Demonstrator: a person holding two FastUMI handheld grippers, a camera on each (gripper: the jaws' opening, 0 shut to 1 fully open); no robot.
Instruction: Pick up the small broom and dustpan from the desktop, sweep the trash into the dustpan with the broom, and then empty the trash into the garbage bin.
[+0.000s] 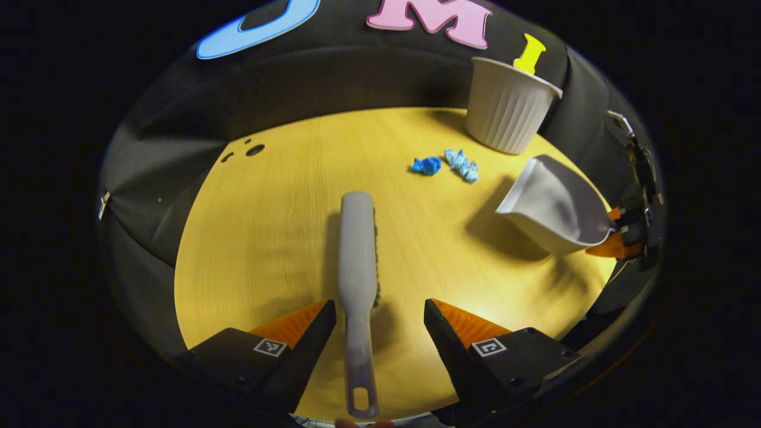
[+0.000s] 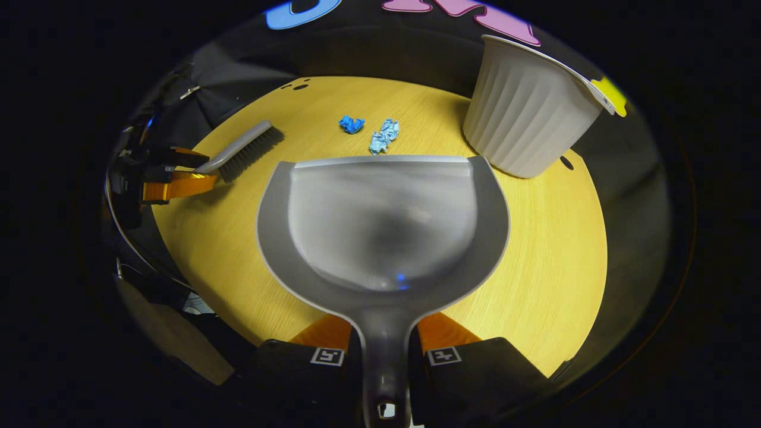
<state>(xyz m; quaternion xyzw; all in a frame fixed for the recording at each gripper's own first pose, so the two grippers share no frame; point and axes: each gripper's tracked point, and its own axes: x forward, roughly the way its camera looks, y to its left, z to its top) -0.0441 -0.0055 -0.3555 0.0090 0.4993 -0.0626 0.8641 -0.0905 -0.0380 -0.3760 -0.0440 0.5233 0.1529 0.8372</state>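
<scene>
Your right gripper is clamping the handle of the dustpan, both fingers pressing its sides, so the pan is pointing forward with its lip toward the trash. That hold is giving you a straight line from scoop edge to scraps. Seen from the left gripper view, the dustpan is tilting, its mouth turned toward the middle of the surface; whether its lip is touching the wood or riding just above it is hard to tell from here.

Your left gripper is standing with fingers apart, one either side of the broom handle and not yet pressing it. The broom is lying flat on the surface, bristles to one side, handle toward you (a sensible line for closing on the narrow part). In the right gripper view the broom is showing off to the side with that gripper at its handle end.

The trash, a dark blue wad and a pale blue wad, is lying just beside each other between the broom and the bin, near the dustpan's front edge. The bin is standing upright at the far edge, close enough for an easy tip afterwards.

The surface is a round, yellow wood-grain top, with two small dark holes near its far rim. Black cloth is walling the booth around it.
</scene>
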